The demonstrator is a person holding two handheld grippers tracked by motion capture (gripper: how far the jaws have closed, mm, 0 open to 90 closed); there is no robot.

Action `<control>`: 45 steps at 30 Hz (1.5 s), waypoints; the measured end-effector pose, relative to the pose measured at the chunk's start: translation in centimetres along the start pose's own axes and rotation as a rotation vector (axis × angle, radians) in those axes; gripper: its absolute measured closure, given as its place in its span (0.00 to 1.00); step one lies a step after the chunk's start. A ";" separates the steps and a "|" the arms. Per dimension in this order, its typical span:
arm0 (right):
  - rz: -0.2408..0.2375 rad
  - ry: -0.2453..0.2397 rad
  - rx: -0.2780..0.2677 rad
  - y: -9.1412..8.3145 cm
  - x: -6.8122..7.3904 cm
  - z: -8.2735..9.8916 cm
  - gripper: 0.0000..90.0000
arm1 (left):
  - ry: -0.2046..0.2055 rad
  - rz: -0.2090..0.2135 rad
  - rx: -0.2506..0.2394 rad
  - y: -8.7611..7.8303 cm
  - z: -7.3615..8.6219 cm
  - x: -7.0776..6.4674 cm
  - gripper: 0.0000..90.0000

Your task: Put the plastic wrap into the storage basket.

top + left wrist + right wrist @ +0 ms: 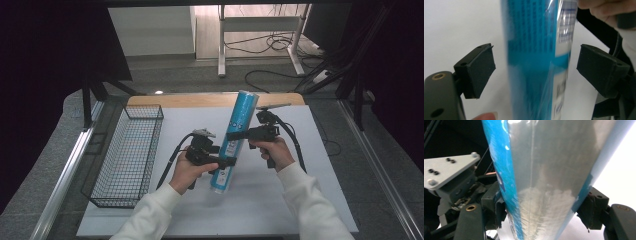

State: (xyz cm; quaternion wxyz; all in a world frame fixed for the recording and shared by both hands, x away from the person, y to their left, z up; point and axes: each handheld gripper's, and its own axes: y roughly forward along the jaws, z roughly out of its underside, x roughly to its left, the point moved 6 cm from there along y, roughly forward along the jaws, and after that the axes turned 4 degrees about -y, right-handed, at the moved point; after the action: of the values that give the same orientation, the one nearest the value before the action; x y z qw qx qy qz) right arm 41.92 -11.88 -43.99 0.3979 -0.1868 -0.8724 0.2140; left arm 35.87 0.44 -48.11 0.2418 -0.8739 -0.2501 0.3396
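Note:
A long blue tube (242, 107) wrapped in clear film leans steeply over the white table, its lower end (220, 187) near the surface. My right gripper (235, 135) is shut on the tube's middle; in the right gripper view its pads (499, 207) press into the film of the tube (549, 170). My left gripper (225, 162) reaches around the lower part. In the left gripper view the tube (536, 37) stands between the pads (480, 70) with a gap on each side, so the left gripper (537, 70) is open.
A black wire basket (142, 106) stands on the left of the white table top (280, 200). A wooden edge runs along the table's far side (175, 99). Cables trail from both grippers. The left gripper's grey plate (449, 172) sits beyond the tube.

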 end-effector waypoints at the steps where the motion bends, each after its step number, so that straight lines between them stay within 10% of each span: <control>1: -0.003 -0.005 -0.002 0.2 0.1 0.0 0.36 | 0.001 -0.008 0.004 0.3 0.0 0.1 0.18; 13: 0.001 -0.045 0.005 1.4 0.7 0.0 0.35 | -0.032 -0.007 -0.005 0.6 0.2 0.6 0.36; 25: 0.040 -0.109 0.016 1.7 0.7 0.3 0.18 | -0.115 0.111 -0.041 0.1 0.4 1.3 0.36; 38: -0.002 -0.033 0.033 -0.2 -0.6 1.8 0.12 | -0.167 0.164 -0.057 0.0 0.8 1.6 0.36; 45: 0.068 -0.053 -0.018 -2.6 -2.2 3.5 0.13 | -0.155 0.126 -0.072 -1.2 0.9 1.9 0.36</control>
State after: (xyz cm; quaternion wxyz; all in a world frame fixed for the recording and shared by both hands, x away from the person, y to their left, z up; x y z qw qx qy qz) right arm 40.13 -15.96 -46.07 0.3652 -0.2143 -0.8777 0.2245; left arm 36.13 2.71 -48.95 0.1685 -0.8671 -0.2247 0.4114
